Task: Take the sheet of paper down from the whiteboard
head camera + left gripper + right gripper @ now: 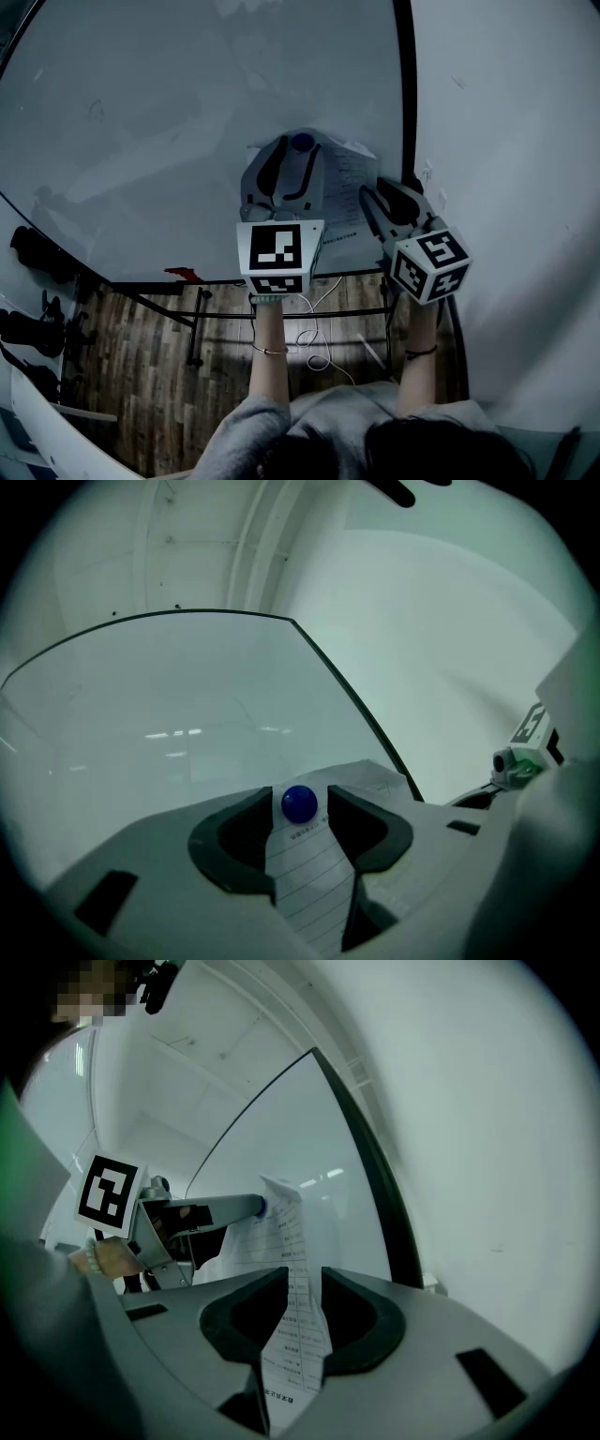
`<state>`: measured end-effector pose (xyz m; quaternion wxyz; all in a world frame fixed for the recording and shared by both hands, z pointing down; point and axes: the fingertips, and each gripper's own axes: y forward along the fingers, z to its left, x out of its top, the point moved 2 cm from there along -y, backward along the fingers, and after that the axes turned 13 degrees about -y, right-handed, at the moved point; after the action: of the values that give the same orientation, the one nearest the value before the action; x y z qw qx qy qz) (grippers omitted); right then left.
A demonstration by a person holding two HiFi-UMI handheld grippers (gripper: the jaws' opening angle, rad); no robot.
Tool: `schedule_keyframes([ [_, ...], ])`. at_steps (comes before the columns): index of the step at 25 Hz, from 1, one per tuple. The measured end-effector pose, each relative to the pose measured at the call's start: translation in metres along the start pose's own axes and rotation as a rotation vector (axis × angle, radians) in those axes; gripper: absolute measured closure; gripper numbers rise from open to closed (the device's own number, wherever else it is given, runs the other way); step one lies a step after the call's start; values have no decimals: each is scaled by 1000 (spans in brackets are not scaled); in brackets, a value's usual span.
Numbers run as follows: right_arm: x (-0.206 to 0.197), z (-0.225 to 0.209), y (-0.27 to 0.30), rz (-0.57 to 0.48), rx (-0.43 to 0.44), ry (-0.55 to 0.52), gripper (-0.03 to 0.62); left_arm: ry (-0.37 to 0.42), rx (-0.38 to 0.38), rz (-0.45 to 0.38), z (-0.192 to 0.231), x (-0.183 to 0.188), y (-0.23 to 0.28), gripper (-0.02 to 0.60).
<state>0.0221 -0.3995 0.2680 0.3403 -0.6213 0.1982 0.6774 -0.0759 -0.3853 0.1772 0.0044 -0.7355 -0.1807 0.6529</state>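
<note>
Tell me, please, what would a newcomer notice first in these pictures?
A round blue magnet pins a sheet of paper to the whiteboard, and the left gripper has its open jaws on either side of it. The right gripper grips the sheet's right edge.

Magnet btwn jaws of left claw; whiteboard open leftward.

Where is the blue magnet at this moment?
In the left gripper view, the magnet sits between the left gripper's open jaws, at the paper's top edge, near the whiteboard's right border.
</note>
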Motion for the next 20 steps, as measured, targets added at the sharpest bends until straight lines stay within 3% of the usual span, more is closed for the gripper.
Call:
schedule_keyframes([
  [11,-4,1,4,-17,24,31,507,99,67,-23,-2,-2,0,419],
  [20,-7,-4,6,-24,23,33,507,258,126,-27,-6,-11,8,420],
])
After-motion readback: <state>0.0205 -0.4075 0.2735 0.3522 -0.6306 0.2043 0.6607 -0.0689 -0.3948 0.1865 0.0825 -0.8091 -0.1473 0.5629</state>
